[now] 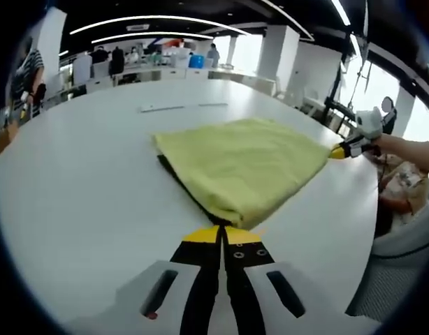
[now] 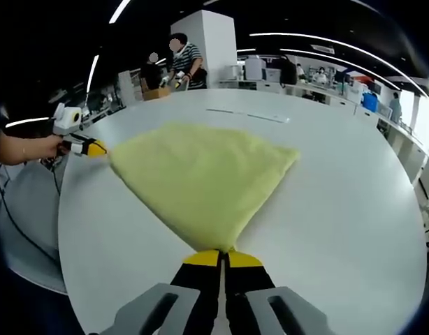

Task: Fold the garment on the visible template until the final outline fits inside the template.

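While both corners are pinched, the yellow garment (image 1: 246, 164) lies folded flat on the white round table (image 1: 82, 209), near the table's middle, its cloth stretched between the two grippers. A dark edge (image 1: 178, 177), whether template or underlayer cannot be told, peeps from beneath the cloth on one side in the left gripper view.

Item, left gripper (image 1: 221, 234): yellow-tipped black jaws pressed together, clamped on the nearest corner of the garment. In the right gripper view the same gripper (image 2: 96, 147) enters from the left, held level at the table's rim by a person's hand (image 2: 41, 148) with the forearm reaching in from beyond the edge; its yellow tip meets the cloth's far corner.

Item, right gripper (image 2: 221, 255): jaws likewise closed, gripping the near point of the garment, which fans out from the tips into a broad triangle. In the left gripper view this gripper (image 1: 338, 151) comes in from the right, its tip touching the cloth's corner, carried by a bare forearm (image 1: 410, 150) stretched over the table's edge.

Surroundings: two pale strips (image 1: 183, 107) lying on the far tabletop, well apart from the garment; an open office with desks, ceiling light bars and people standing (image 2: 185, 61) at the back.
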`<state>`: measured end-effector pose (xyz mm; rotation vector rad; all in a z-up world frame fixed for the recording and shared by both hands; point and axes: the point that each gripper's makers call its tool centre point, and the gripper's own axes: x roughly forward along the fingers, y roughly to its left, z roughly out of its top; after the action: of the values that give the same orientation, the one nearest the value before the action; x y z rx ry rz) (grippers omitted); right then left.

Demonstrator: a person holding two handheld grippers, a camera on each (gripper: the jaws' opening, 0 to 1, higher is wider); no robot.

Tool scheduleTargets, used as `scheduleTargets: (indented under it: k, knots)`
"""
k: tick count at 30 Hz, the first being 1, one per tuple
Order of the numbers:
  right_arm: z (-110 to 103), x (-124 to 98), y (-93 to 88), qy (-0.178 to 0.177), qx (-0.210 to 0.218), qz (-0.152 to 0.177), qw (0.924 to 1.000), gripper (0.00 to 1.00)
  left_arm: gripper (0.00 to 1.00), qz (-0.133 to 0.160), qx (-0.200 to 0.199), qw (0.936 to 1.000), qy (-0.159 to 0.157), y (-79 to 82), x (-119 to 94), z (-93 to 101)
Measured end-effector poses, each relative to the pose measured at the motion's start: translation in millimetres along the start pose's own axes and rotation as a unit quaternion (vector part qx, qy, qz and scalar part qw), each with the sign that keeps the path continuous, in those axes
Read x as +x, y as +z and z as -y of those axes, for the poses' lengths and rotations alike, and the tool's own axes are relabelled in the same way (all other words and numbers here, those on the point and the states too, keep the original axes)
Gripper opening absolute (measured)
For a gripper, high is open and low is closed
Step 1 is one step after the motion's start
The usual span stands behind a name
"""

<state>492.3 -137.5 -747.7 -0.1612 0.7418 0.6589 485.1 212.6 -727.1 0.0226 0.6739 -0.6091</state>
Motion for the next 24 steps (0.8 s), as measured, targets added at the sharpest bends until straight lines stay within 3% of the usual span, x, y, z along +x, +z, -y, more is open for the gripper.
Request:
scheduleTargets:
  k: [4,8,13,24]
  knots:
    - [-1.6,0.2,-1.8,0.003,-0.003,-0.006,1.0,0.0,0.0,-0.011,0.019,0.9997,-0.01,-6.0,4.9,10.1]
    - [-2.5,-0.2,-2.5,0.004,0.0,-0.009,1.0,0.0,0.0,-0.004,0.006,0.9999,-0.015,-5.1,12.6,15.1]
    - [-2.5,-0.6,-3.0,0.005,0.001,-0.01,0.9999,0.0,0.03,0.001,0.005,0.9999,-0.017,-1.6,17.1,16.0]
    - [-3.4,0.9,-4.8,0.006,-0.003,-0.016,0.9999,0.0,0.0,0.003,-0.005,0.9999,-0.015,0.0,19.5,11.2]
